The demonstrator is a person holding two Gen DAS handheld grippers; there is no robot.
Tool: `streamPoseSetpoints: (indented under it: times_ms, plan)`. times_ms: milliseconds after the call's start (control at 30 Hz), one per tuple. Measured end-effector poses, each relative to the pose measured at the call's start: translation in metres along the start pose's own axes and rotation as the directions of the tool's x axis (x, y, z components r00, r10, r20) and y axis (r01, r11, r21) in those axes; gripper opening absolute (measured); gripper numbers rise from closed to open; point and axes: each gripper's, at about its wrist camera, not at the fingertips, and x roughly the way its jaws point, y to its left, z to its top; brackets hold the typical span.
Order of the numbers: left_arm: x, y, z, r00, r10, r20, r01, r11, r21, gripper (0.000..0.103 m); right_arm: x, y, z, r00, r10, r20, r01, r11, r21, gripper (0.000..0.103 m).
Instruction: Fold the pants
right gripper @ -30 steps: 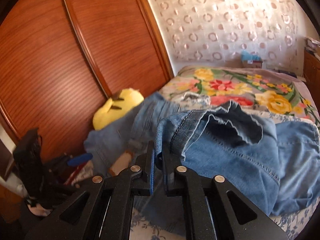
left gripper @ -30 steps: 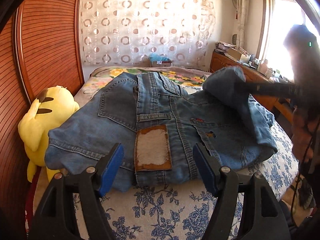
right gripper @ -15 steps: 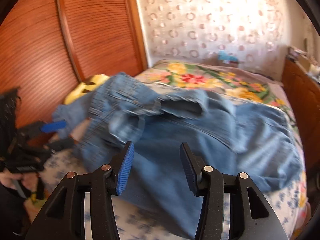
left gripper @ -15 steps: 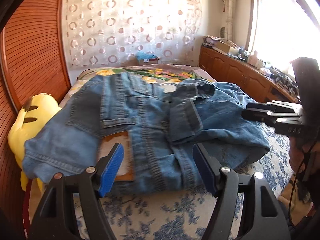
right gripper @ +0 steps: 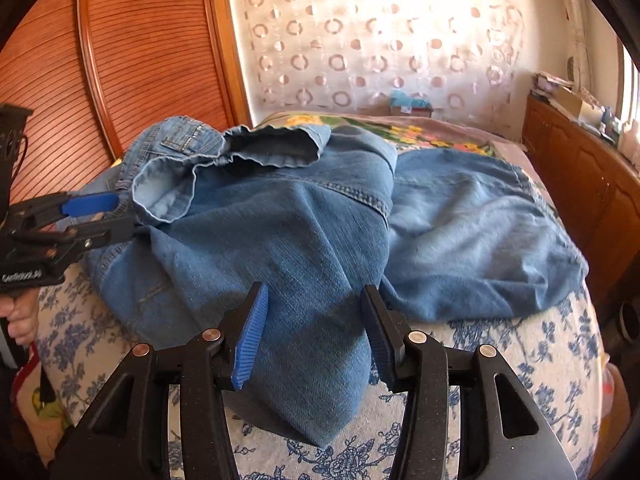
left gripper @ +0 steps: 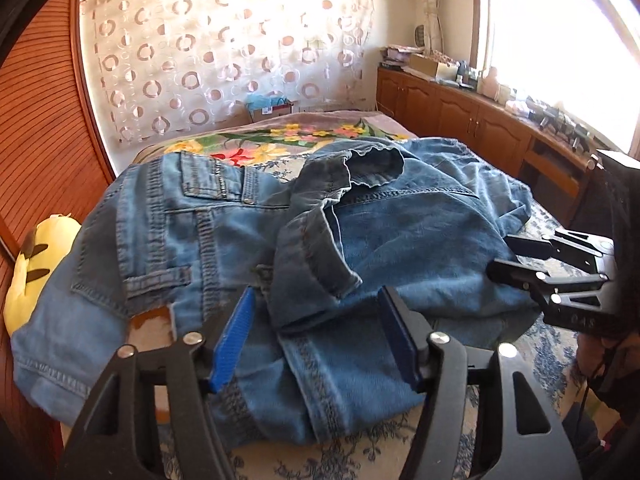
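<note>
Blue jeans [left gripper: 400,240] lie folded on the bed, one leg laid over the seat with its hem curled up [left gripper: 372,164]. My left gripper [left gripper: 316,332] hovers over the near edge by the waistband. Its jaws are closing, with a denim fold between them but not pressed. In the right wrist view the jeans [right gripper: 300,220] spread across the bed. My right gripper [right gripper: 316,320] stands open over a thick fold at the near edge, gripping nothing. Each gripper shows in the other's view: the right gripper [left gripper: 516,260] at the right, the left gripper [right gripper: 120,216] at the left.
The bed cover [left gripper: 540,344] is white with blue flowers. A yellow plush toy [left gripper: 32,264] sits between the bed and the slatted wooden door [left gripper: 36,120]. A low wooden cabinet [right gripper: 580,168] with clutter on top runs along the window side. A small box [left gripper: 272,108] stands beyond the bed.
The right gripper opened and let go of the leg hem, which dropped onto the seat, then sank toward the near fold. The left gripper slid right along the waistband and its jaws narrowed.
</note>
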Motion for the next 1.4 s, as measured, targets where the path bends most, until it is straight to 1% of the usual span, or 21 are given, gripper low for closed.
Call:
streamPoseSetpoints:
  times_ms: [67, 167, 200, 233, 267, 300, 333, 367, 433, 467, 500, 667, 767, 867, 1033, 1100, 1167, 1367, 1400]
  plan:
    - [0.008, -0.002, 0.003, 1.0, 0.022, -0.015, -0.022, 1.0, 0.019, 0.058, 0.004, -0.001, -0.004, 1.0, 0.005, -0.011, -0.005, 1.0, 0.014, 0.049]
    - [0.016, -0.007, 0.006, 0.999, 0.025, -0.04, -0.024, 0.999, 0.04, 0.058, 0.003, -0.004, -0.006, 1.0, 0.006, -0.005, -0.006, 1.0, 0.025, 0.049]
    - [0.019, -0.008, 0.007, 0.998, 0.031, -0.05, -0.029, 0.998, 0.05, 0.055, 0.003, -0.004, -0.007, 1.0, -0.002, -0.004, 0.002, 1.0, 0.024, 0.049]
    - [0.022, -0.01, 0.007, 0.997, 0.044, -0.061, -0.04, 0.997, 0.062, 0.05, 0.004, -0.003, -0.008, 1.0, -0.007, -0.007, 0.007, 1.0, 0.02, 0.049]
    - [0.023, -0.01, 0.007, 0.997, 0.048, -0.067, -0.044, 0.997, 0.067, 0.04, 0.004, -0.002, -0.009, 1.0, -0.01, -0.011, 0.011, 1.0, 0.014, 0.049]
    - [0.024, -0.011, 0.008, 0.996, 0.051, -0.07, -0.046, 0.996, 0.07, 0.031, 0.005, -0.002, -0.01, 1.0, -0.012, -0.012, 0.012, 1.0, 0.013, 0.049]
    - [0.023, -0.01, 0.008, 0.996, 0.056, -0.066, -0.052, 0.996, 0.07, 0.026, 0.004, -0.002, -0.01, 1.0, -0.012, -0.009, 0.012, 1.0, 0.015, 0.049]
    - [0.021, -0.009, 0.008, 0.996, 0.06, -0.062, -0.055, 0.996, 0.069, 0.016, 0.003, -0.002, -0.011, 1.0, -0.012, -0.002, 0.012, 1.0, 0.018, 0.049]
    - [0.014, -0.005, 0.008, 0.997, 0.061, -0.045, -0.058, 0.997, 0.057, 0.011, 0.002, -0.004, -0.011, 1.0, -0.011, 0.003, 0.011, 1.0, 0.023, 0.049]
    - [0.007, -0.003, 0.008, 0.998, 0.053, -0.031, -0.052, 0.998, 0.045, 0.007, 0.002, -0.005, -0.012, 1.0, -0.009, 0.004, 0.009, 1.0, 0.026, 0.049]
    - [-0.001, -0.001, 0.007, 0.999, 0.048, -0.008, -0.048, 0.998, 0.03, 0.006, 0.001, -0.006, -0.012, 1.0, -0.012, 0.008, 0.012, 0.999, 0.032, 0.049]
    - [-0.049, 0.013, 0.004, 0.996, 0.033, 0.086, -0.029, 0.998, -0.047, 0.005, -0.005, -0.013, -0.013, 0.999, -0.01, 0.031, 0.008, 0.998, 0.062, 0.049]
    - [-0.071, 0.023, -0.006, 0.992, 0.049, 0.112, -0.04, 0.996, -0.079, 0.005, -0.008, -0.017, -0.013, 0.999, 0.0, 0.046, -0.003, 0.997, 0.075, 0.049]
    - [-0.075, 0.033, -0.018, 0.994, 0.051, 0.093, -0.041, 0.994, -0.104, 0.005, -0.007, -0.015, -0.013, 0.999, 0.014, 0.042, -0.017, 0.997, 0.071, 0.049]
    - [-0.06, 0.037, -0.041, 0.997, 0.067, 0.035, -0.062, 0.991, -0.118, 0.006, -0.003, -0.008, -0.012, 0.999, 0.025, 0.021, -0.026, 0.999, 0.041, 0.049]
    - [-0.058, 0.039, -0.048, 0.997, 0.074, 0.025, -0.071, 0.99, -0.123, 0.01, -0.001, -0.007, -0.012, 1.0, 0.023, 0.01, -0.023, 0.999, 0.037, 0.049]
    - [-0.058, 0.039, -0.051, 0.996, 0.083, 0.023, -0.079, 0.989, -0.127, 0.012, 0.0, -0.007, -0.012, 1.0, 0.021, 0.01, -0.022, 0.999, 0.035, 0.049]
    - [-0.063, 0.038, -0.054, 0.995, 0.1, 0.016, -0.097, 0.989, -0.114, 0.02, -0.002, -0.005, -0.012, 1.0, 0.008, 0.012, -0.009, 1.0, 0.026, 0.049]
    - [-0.064, 0.037, -0.054, 0.995, 0.101, 0.017, -0.098, 0.989, -0.112, 0.022, -0.002, -0.004, -0.012, 1.0, 0.006, 0.015, -0.006, 1.0, 0.024, 0.049]
